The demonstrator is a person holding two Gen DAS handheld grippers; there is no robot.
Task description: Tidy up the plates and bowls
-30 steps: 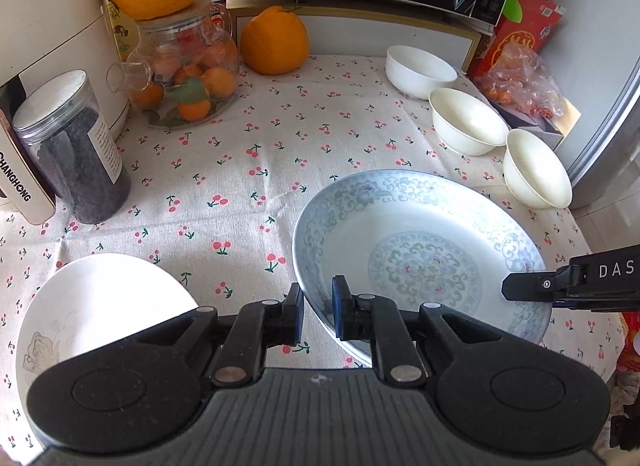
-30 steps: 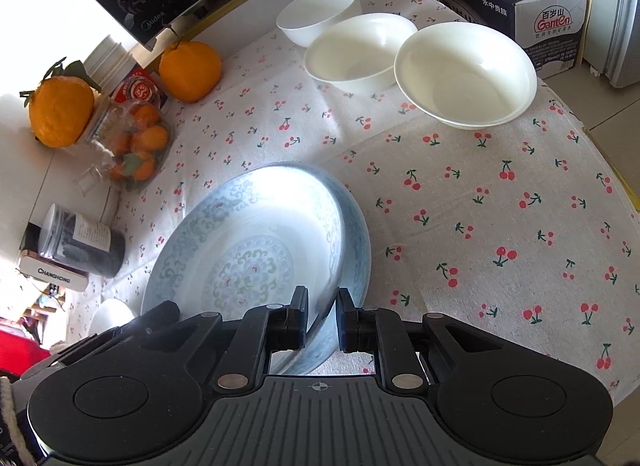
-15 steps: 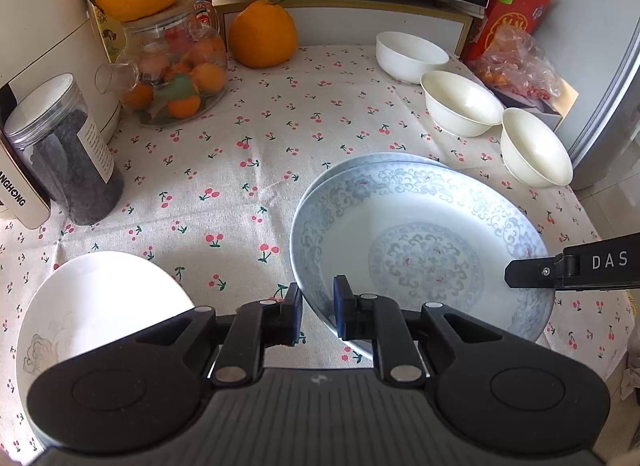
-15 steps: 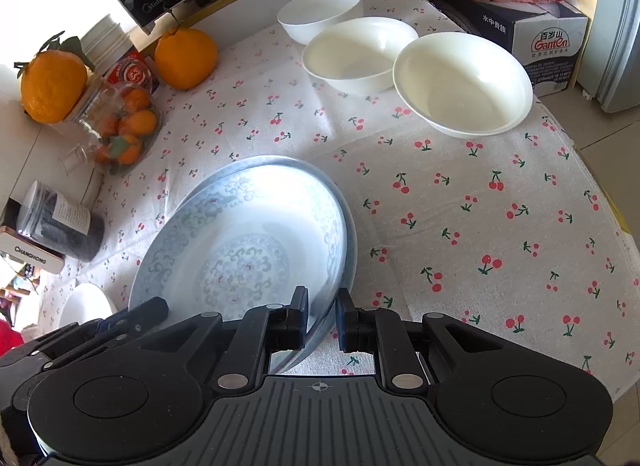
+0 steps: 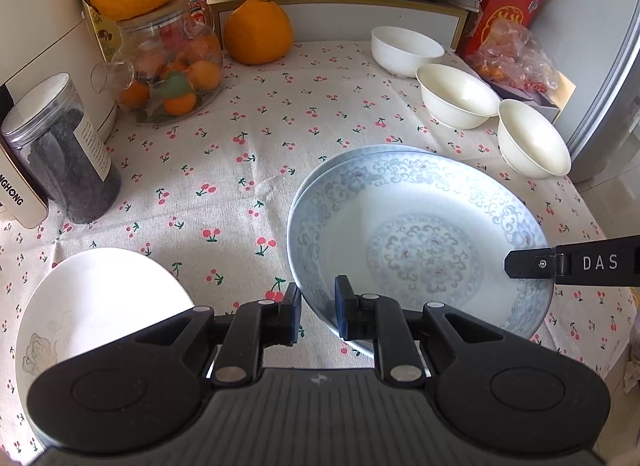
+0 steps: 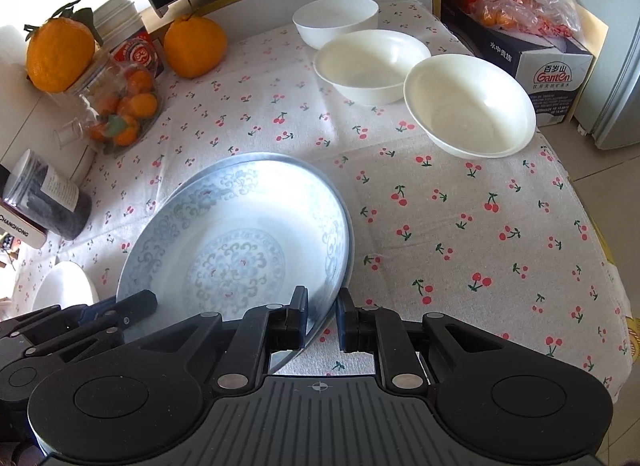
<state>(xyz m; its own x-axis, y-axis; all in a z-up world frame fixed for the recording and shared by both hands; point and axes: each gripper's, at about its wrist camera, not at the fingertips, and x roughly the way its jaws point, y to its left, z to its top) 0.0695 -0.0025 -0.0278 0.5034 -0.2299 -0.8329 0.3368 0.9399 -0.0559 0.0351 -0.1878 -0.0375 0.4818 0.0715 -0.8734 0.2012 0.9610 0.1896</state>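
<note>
While the left view takes in a plain white plate [image 5: 100, 306] at 8 o'clock on the worktop [image 5: 240, 169], almost whole, the right view catches only a sliver of it at 9 o'clock, but shows instead the printed carton [image 6: 536, 61] behind the bowls. Only the right view shows both grippers at the patterned plate [image 6: 236, 242]: the left gripper [image 6: 132, 308] on its rim at 8 o'clock, the right gripper [image 6: 322, 316] on the rim at 6 o'clock.

Each gripper stands narrow, nipping the rim of that plate: left gripper [image 5: 316, 306] at the near-left edge, the right one's finger [image 5: 532, 264] over the edge at 3 o'clock.

Pale blue scrollwork rings the plate [image 5: 420, 234], with a round medallion in its well. It sits slightly offset on a second, similar plate [image 5: 360, 153], whose rim peeps out at 12 o'clock. Three white bowls [image 6: 468, 105] line up at 1 o'clock, well apart from it.
</note>
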